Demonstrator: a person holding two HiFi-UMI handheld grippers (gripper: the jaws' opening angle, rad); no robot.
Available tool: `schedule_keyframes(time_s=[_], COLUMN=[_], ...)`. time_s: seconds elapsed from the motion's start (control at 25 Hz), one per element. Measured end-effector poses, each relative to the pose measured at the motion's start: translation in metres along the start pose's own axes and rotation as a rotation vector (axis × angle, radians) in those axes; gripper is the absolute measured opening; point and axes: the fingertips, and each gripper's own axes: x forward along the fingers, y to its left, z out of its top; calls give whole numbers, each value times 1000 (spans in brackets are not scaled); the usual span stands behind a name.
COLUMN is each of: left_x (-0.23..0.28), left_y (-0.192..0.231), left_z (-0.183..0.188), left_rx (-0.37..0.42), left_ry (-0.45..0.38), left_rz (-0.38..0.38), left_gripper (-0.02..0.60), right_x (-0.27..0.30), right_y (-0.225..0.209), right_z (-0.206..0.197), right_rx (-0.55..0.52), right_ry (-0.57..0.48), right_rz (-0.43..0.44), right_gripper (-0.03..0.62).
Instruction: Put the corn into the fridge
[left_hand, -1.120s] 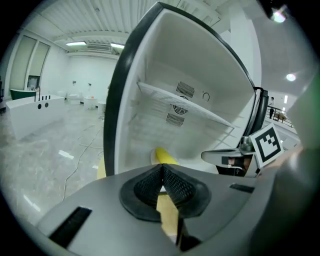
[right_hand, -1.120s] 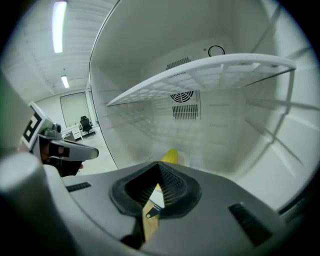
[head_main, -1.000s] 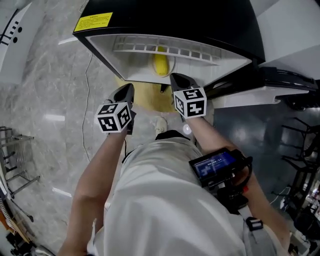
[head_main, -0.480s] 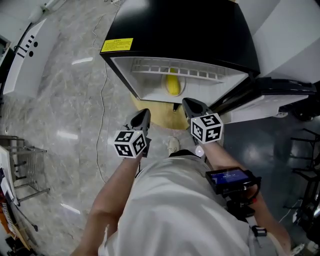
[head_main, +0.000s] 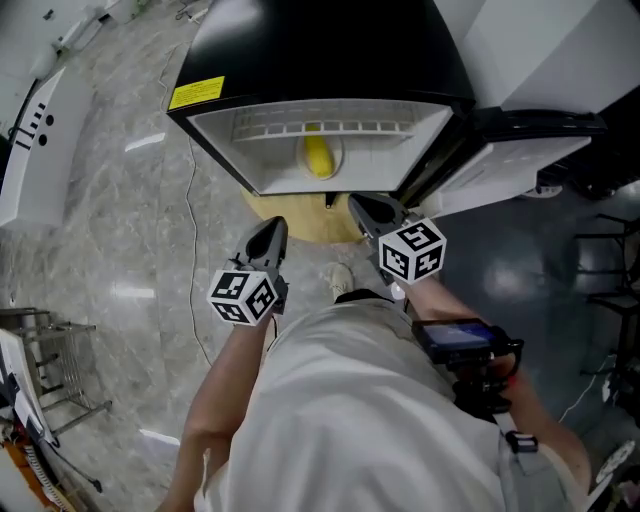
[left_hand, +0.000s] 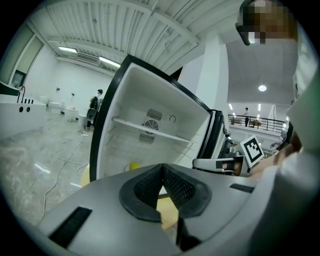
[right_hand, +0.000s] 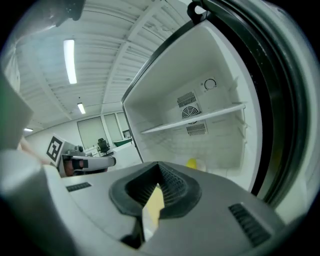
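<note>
The yellow corn lies on the white floor of the open fridge, under its wire shelf. It also shows as a small yellow shape in the left gripper view and the right gripper view. My left gripper and right gripper hang in front of the fridge opening, short of it, side by side. Both are shut with nothing between their pads. Neither touches the corn.
The fridge door stands open to the right. A round yellow mat lies under the fridge front, with my shoe near it. A cable runs along the marble floor at left. A wire rack stands far left.
Both grippers have drawn back a little from the fridge opening toward my body. The corn stays in the fridge, and the jaws remain shut.
</note>
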Motion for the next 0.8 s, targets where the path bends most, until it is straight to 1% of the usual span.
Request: schedule_keyframes(time_s=[0.24,0.52,0.8], left_x=[-15,-32,-43], left_y=[-15,-24,-31], left_z=[-11,-24,-33], left_rx=[11,18,30], left_ry=[2,24,47], left_rz=[-11,-27,-43], left_gripper=[8,8,8], right_x=[-25,-39,-52], right_y=[20,39,47], right_z=[-6,-17,-29], right_rx=[-30,-22,-12], right_ry=[-17,-22,-17], right_rz=[27,26,10], right_gripper=[8,7,6])
